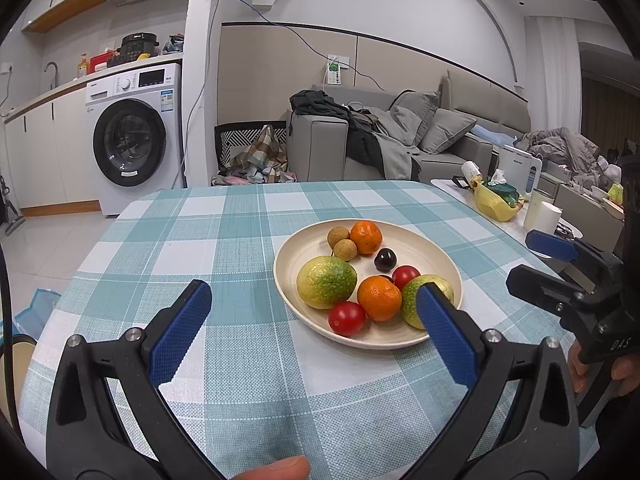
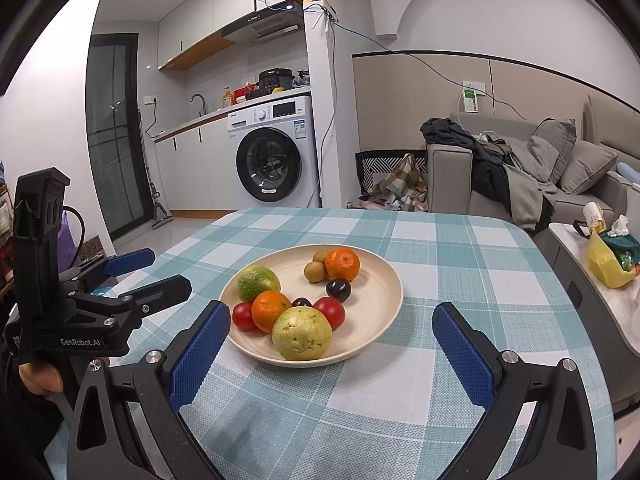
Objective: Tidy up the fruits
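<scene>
Left gripper [image 1: 314, 322]: nearest item in the left wrist view. Blue-padded fingers [image 1: 180, 332] spread wide, holding nothing, above the checked cloth; the right-hand pad overlaps the near edge of the plate in view. A fingertip shows at the bottom edge.

Right gripper [image 2: 332, 344]: fingers [image 2: 460, 350] spread wide, empty, over the cloth just short of the plate. A hand [image 2: 38, 378] grips the other tool's handle at the left edge of this view.

Counter [image 2: 460, 264]: covered in a teal-and-white checked cloth; carries the plate near its middle.

Plate [image 2: 384, 284]: cream, round, shallow. Holds all the fruit.

Contents, near to far in the right wrist view:
- Yellow-green fruit [image 2: 302, 334], speckled, at the near rim.
- Cherry tomato [image 2: 243, 316], red, at its left.
- Mandarin [image 2: 270, 310], orange, touching that tomato.
- Second cherry tomato [image 2: 330, 312], to the right of the yellow-green fruit.
- Small dark fruit [image 2: 301, 302], mostly hidden between the mandarin and the second tomato.
- Green-yellow citrus [image 2: 258, 282], at the left side.
- Dark cherry [image 2: 338, 289], near the centre.
- Two brown longans [image 2: 314, 271], touching each other.
- Second mandarin [image 2: 342, 264], just beside the longans at the far side.

Side table [image 2: 624, 304]: right of the counter, bearing a yellow bag.

Sofa [image 2: 452, 176]: grey, beyond the counter, heaped with clothes and cushions.

Washing machine [image 2: 276, 152]: white, front-loading, under the kitchen worktop at the far wall.
</scene>
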The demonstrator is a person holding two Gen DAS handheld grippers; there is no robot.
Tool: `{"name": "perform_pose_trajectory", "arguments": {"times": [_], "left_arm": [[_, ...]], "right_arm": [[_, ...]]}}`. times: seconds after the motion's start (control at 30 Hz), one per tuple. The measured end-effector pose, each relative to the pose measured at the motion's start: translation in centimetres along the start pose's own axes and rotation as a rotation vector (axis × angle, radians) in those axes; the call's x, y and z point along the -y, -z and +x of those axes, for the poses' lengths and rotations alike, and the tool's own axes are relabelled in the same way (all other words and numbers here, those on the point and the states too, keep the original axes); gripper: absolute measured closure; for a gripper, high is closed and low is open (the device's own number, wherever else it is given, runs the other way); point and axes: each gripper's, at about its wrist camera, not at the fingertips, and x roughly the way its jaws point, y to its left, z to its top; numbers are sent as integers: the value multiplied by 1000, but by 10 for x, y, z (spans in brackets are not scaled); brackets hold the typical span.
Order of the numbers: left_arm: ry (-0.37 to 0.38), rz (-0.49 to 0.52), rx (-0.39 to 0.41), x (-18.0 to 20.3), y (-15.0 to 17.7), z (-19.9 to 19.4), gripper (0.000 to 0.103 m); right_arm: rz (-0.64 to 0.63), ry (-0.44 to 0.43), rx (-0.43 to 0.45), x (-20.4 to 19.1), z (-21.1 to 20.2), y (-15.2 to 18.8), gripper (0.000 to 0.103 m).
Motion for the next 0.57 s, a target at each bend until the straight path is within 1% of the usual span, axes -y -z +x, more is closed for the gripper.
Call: {"name": "perform_pose_trajectory", "arguments": {"times": [0.57], "left_arm": [[-2, -2, 0, 1, 0, -1, 1]], "right_arm": [[-1, 0, 0, -1, 0, 0, 0]]}}
